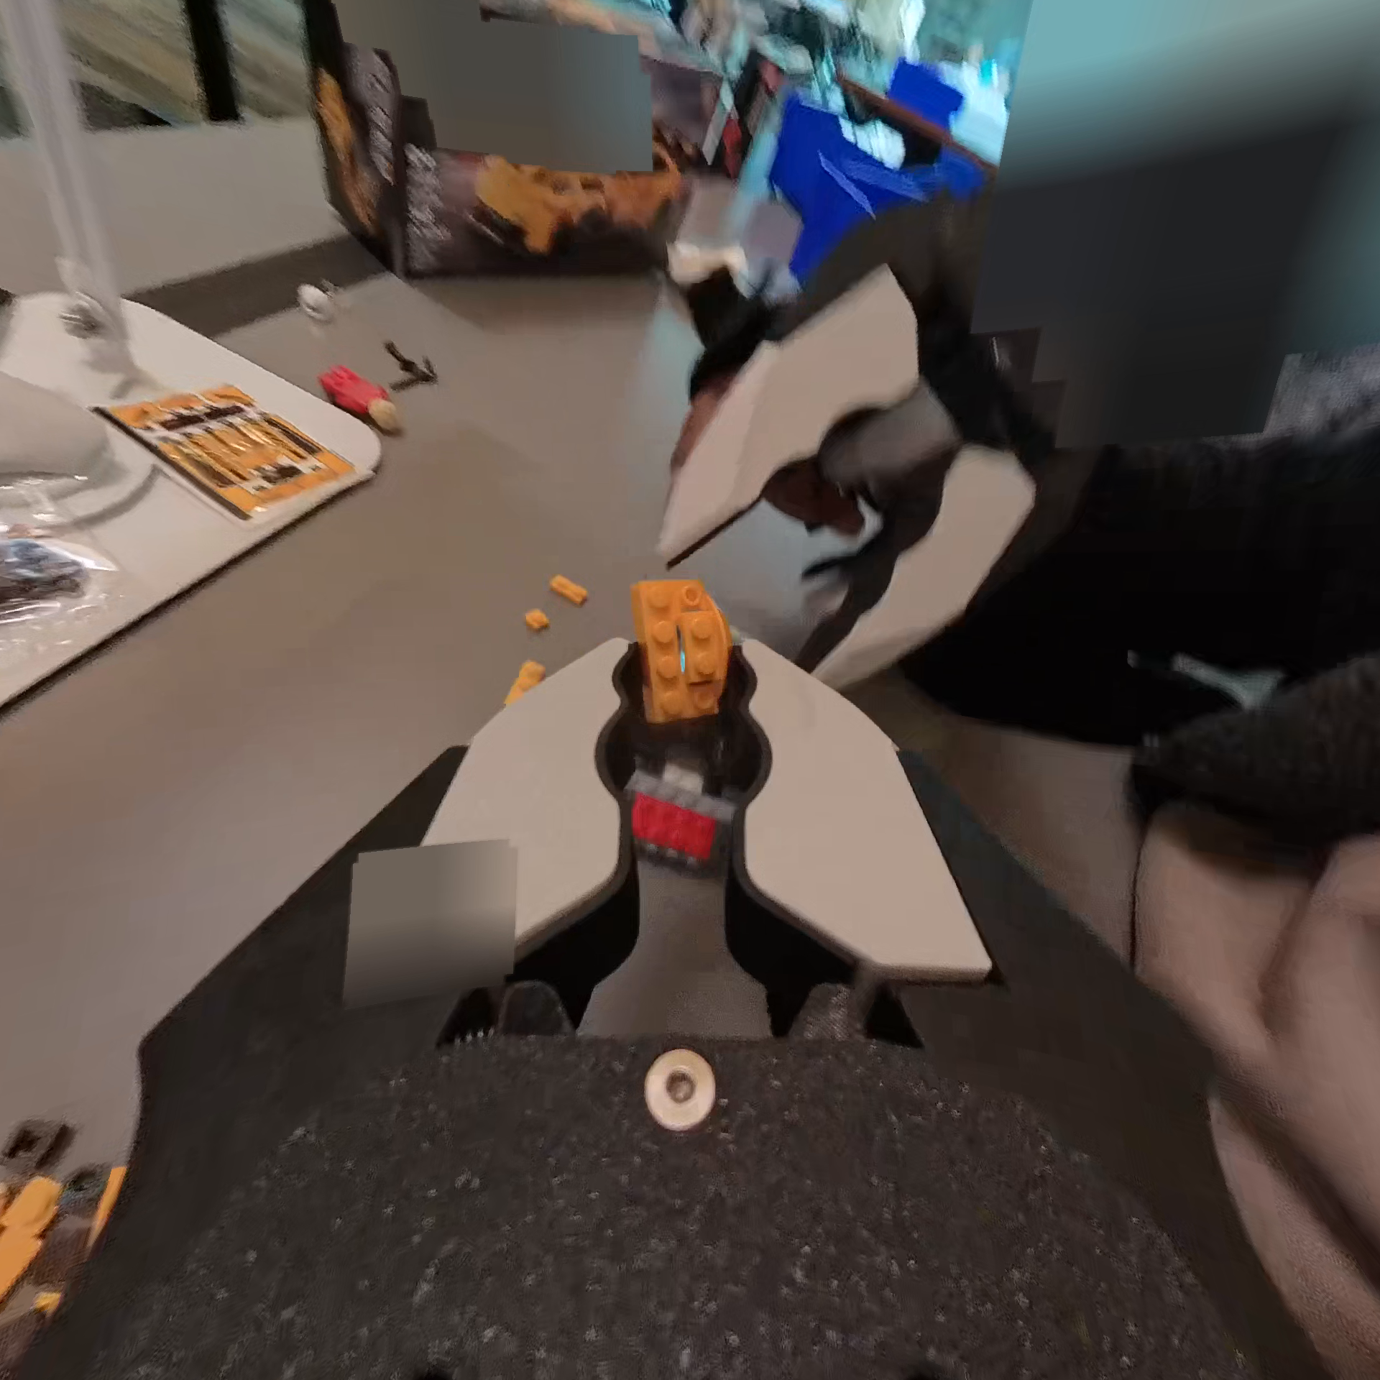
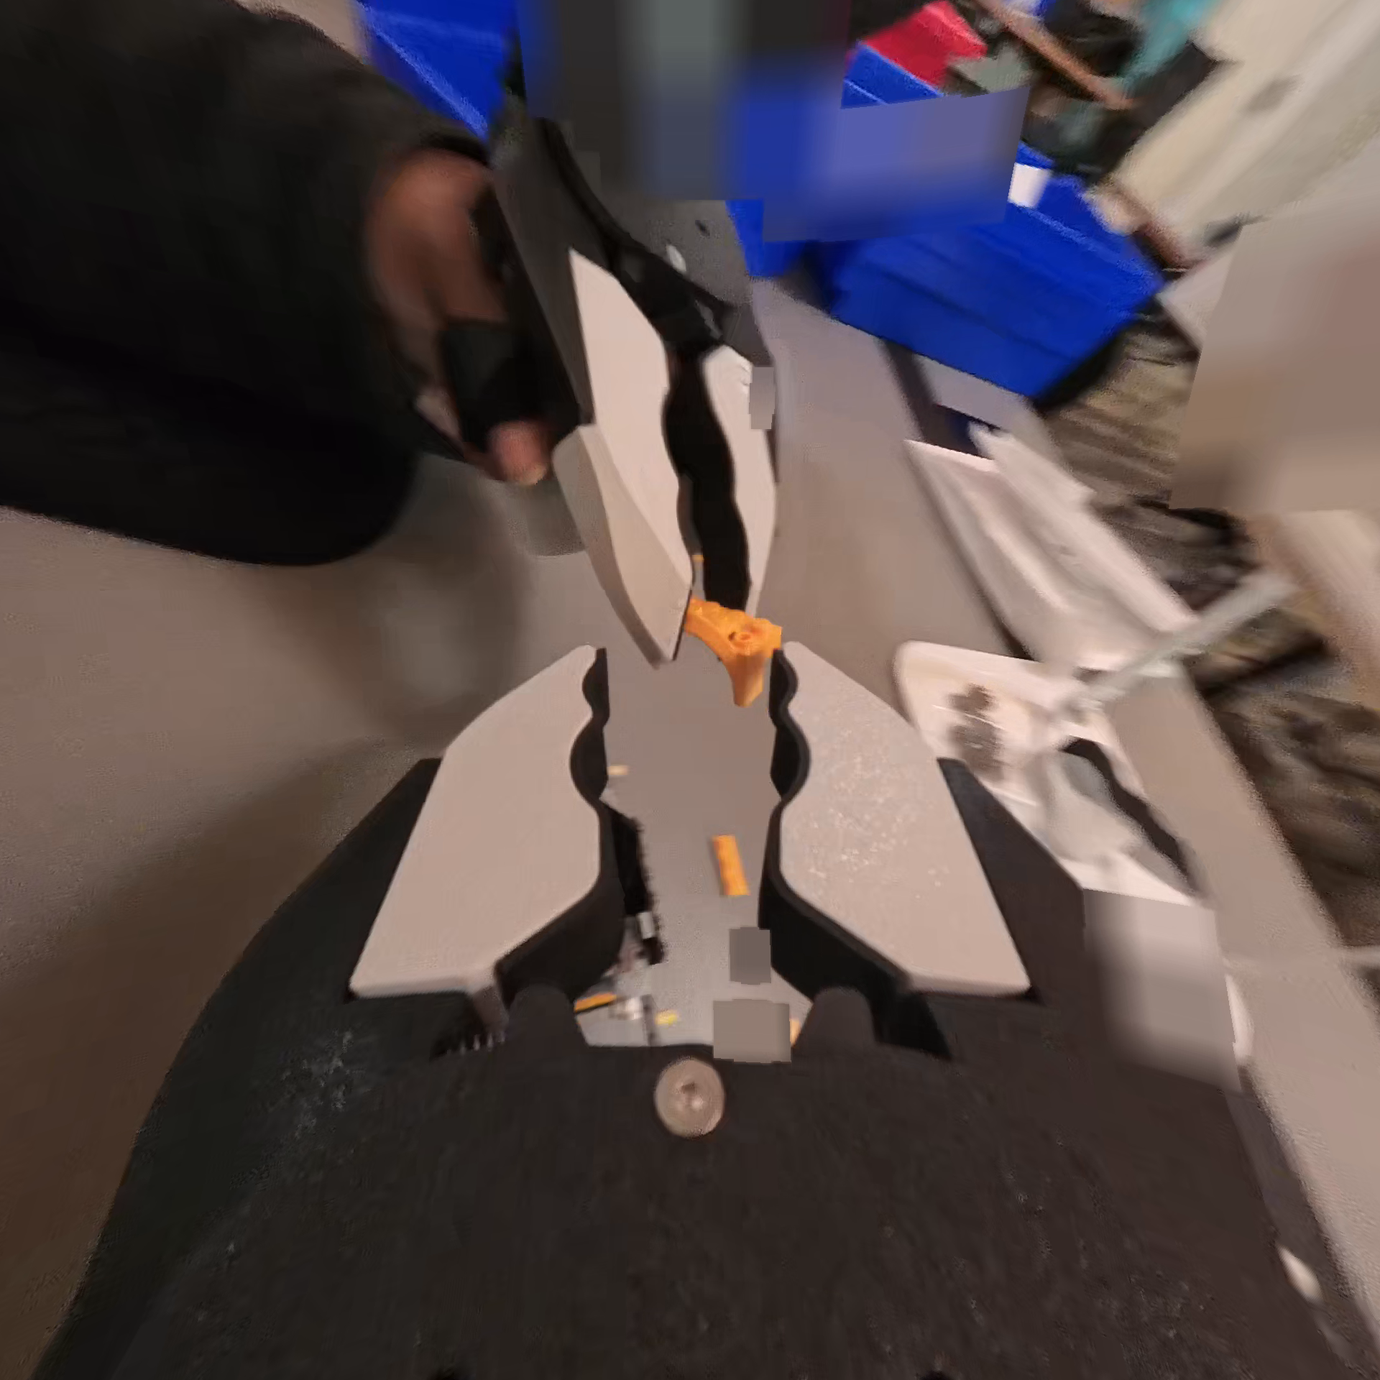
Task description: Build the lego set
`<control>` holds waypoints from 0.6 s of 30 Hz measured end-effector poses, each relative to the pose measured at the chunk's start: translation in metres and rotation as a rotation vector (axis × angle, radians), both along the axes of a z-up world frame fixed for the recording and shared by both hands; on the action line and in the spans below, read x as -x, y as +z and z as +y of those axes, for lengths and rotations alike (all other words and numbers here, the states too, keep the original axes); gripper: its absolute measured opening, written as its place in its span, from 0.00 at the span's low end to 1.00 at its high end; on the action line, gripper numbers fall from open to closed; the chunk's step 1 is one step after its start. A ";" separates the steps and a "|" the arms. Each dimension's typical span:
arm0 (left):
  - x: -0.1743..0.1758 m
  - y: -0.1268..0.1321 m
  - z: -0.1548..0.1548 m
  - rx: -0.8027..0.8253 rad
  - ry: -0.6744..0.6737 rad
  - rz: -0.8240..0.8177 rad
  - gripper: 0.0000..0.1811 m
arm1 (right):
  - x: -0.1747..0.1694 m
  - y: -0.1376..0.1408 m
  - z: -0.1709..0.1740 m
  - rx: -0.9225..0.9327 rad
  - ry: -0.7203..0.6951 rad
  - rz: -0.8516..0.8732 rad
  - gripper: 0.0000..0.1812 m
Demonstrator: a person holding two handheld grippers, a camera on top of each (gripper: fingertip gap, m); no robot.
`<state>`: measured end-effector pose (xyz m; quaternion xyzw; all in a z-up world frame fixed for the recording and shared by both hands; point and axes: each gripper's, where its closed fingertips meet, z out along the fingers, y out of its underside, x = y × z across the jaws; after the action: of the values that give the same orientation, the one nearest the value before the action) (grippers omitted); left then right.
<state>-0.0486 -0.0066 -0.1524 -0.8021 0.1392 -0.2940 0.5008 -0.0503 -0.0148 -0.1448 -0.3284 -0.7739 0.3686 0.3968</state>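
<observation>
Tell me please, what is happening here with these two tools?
A person is building a Lego model with two handheld grippers. The left gripper is shut on a small orange brick assembly, held above the grey table. The right gripper is open and empty, close to the assembly. Loose orange pieces and an instruction booklet lie on the table.

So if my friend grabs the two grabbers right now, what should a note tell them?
Left gripper: shut on the orange brick assembly, held up off the grey table.
Right gripper: open and empty, close to the assembly's orange end.
Parts: loose orange pieces lie on the table beyond the left gripper; another orange piece lies between the right gripper's fingers. The instruction booklet sits on the white tray to the left, the set's box at the back.
Done: a small orange section is joined.
Left: many pieces are unattached.
</observation>
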 end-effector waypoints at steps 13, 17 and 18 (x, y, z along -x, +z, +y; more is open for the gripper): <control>-0.039 -0.020 -0.032 0.022 -0.319 0.175 0.12 | -0.031 -0.021 -0.022 0.296 0.298 -0.193 0.11; -0.031 0.003 -0.022 -0.126 -0.240 0.119 0.15 | -0.024 0.005 -0.013 0.496 0.260 -0.070 0.11; -0.028 0.008 -0.019 -0.172 -0.213 0.119 0.17 | -0.022 0.012 -0.010 0.554 0.251 -0.040 0.11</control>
<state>-0.0203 -0.0257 -0.1439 -0.7531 0.2775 -0.2842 0.5245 -0.0278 -0.0245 -0.1331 -0.3329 -0.6861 0.6052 0.2284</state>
